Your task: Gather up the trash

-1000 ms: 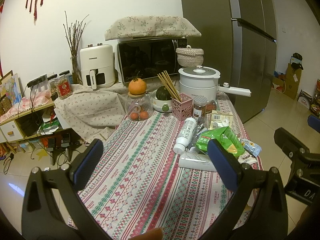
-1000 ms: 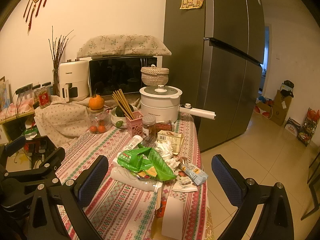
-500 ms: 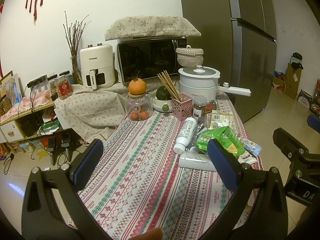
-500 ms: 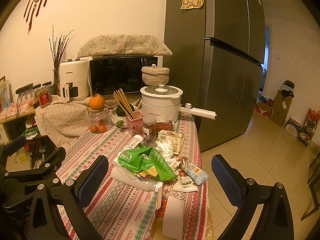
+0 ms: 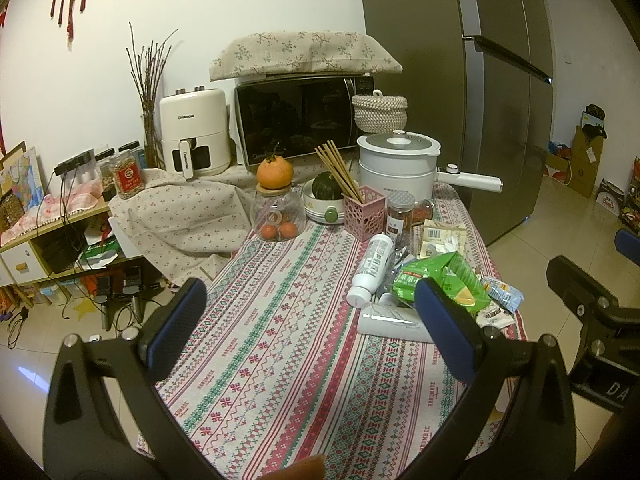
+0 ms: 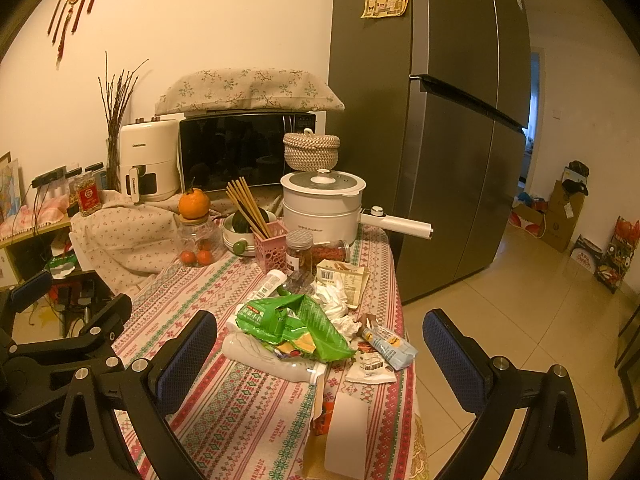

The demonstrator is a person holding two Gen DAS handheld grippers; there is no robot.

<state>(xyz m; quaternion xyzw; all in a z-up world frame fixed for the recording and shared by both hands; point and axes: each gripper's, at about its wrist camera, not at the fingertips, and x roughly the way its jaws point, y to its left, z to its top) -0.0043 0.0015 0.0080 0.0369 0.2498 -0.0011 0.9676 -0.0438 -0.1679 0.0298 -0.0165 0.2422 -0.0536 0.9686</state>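
A pile of trash lies on the right side of the patterned tablecloth [image 5: 280, 340]: a green snack bag [image 6: 296, 324] [image 5: 444, 280], crumpled white tissue [image 6: 334, 300], a light blue wrapper [image 6: 390, 346], a small flat packet [image 6: 370, 368] and empty white plastic bottles [image 5: 372, 270] [image 6: 272, 360]. My left gripper [image 5: 312, 332] is open and empty above the near middle of the table. My right gripper [image 6: 320, 360] is open and empty, held before the pile. A brown paper bag with a white strip [image 6: 344, 436] stands at the near table edge.
At the back of the table stand a white electric pot [image 6: 322, 210], a pink chopstick holder [image 6: 272, 250], a spice jar [image 6: 299, 254], a glass jar with an orange on top [image 5: 276, 204] and a bowl [image 5: 324, 204]. A fridge [image 6: 440, 120] stands on the right.
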